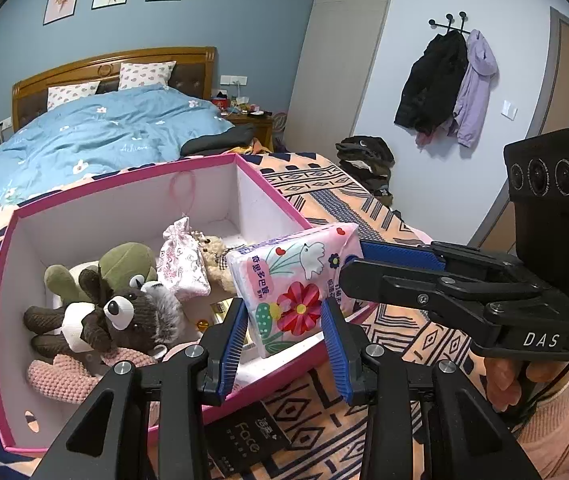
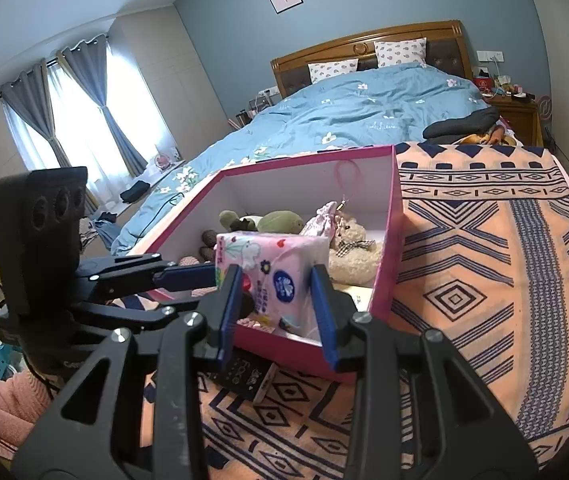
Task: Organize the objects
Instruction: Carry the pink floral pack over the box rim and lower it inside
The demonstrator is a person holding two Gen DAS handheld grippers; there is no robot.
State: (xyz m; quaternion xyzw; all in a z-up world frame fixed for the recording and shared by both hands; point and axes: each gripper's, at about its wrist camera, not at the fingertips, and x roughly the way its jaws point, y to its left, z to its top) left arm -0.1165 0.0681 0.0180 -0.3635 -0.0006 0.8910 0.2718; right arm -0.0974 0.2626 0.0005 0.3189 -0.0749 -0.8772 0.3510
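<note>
A pink flowered tissue pack (image 1: 292,276) hangs over the near right corner of an open pink box (image 1: 124,178) with white walls. My left gripper (image 1: 284,308) is shut on its lower end, blue pads pressing both sides. My right gripper (image 1: 354,262) comes in from the right and is shut on the pack's other end. In the right wrist view the tissue pack (image 2: 272,268) sits between the pads of my right gripper (image 2: 275,276), with my left gripper (image 2: 206,284) on its left. The pink box (image 2: 304,156) holds a brown plush (image 1: 124,312), a green plush (image 1: 128,260), a pink pouch (image 1: 182,260) and a small teddy (image 2: 352,240).
The box rests on an orange and navy patterned blanket (image 2: 484,260) at the foot of a bed with a blue duvet (image 2: 364,112). A black packet (image 1: 244,436) lies on the blanket under the box's near edge. Coats (image 1: 444,84) hang on the right wall.
</note>
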